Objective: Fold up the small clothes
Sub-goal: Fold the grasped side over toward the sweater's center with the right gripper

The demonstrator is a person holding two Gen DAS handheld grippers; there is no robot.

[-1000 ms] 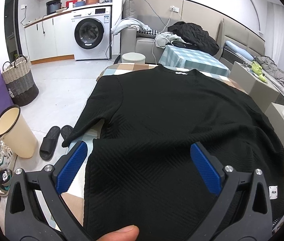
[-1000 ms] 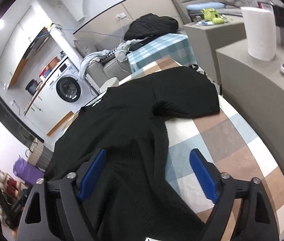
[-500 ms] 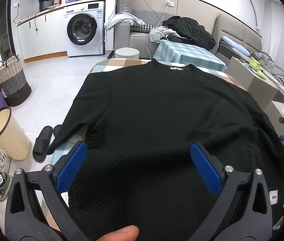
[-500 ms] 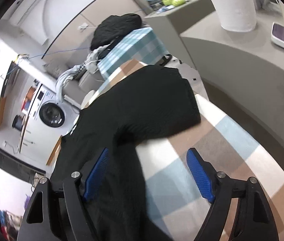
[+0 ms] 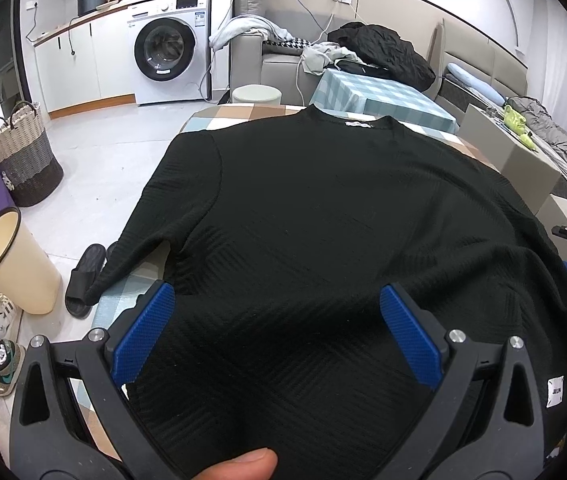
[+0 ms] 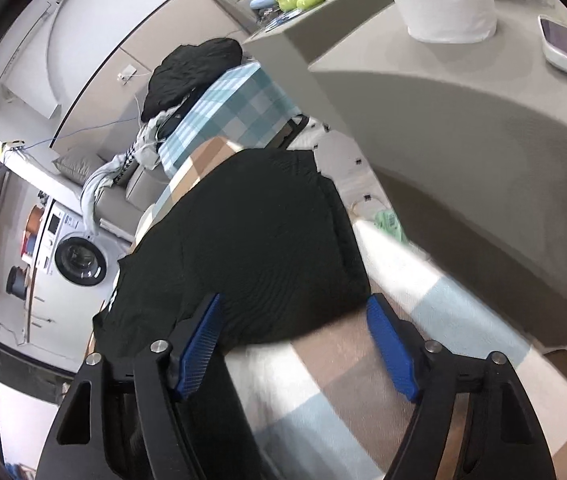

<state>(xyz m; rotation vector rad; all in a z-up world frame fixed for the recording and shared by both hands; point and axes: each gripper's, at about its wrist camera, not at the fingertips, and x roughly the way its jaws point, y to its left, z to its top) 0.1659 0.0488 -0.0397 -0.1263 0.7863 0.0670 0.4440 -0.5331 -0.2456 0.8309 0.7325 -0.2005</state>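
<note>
Black ribbed sweater (image 5: 323, 240); checked tan, blue, white tablecloth (image 6: 363, 392).

A sweater (image 5: 323, 220) lies flat on the table (image 5: 239, 114) before me, collar away, one sleeve (image 5: 131, 248) overhanging left.

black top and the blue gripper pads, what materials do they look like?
Black long-sleeved top: soft knit fabric, matte, likely cotton or a blend; raised chevron ribbing shows and it drapes limply over the table edge. Blue pads on the left gripper: look like rubber or soft plastic, matte, with a fine grid texture.
</note>
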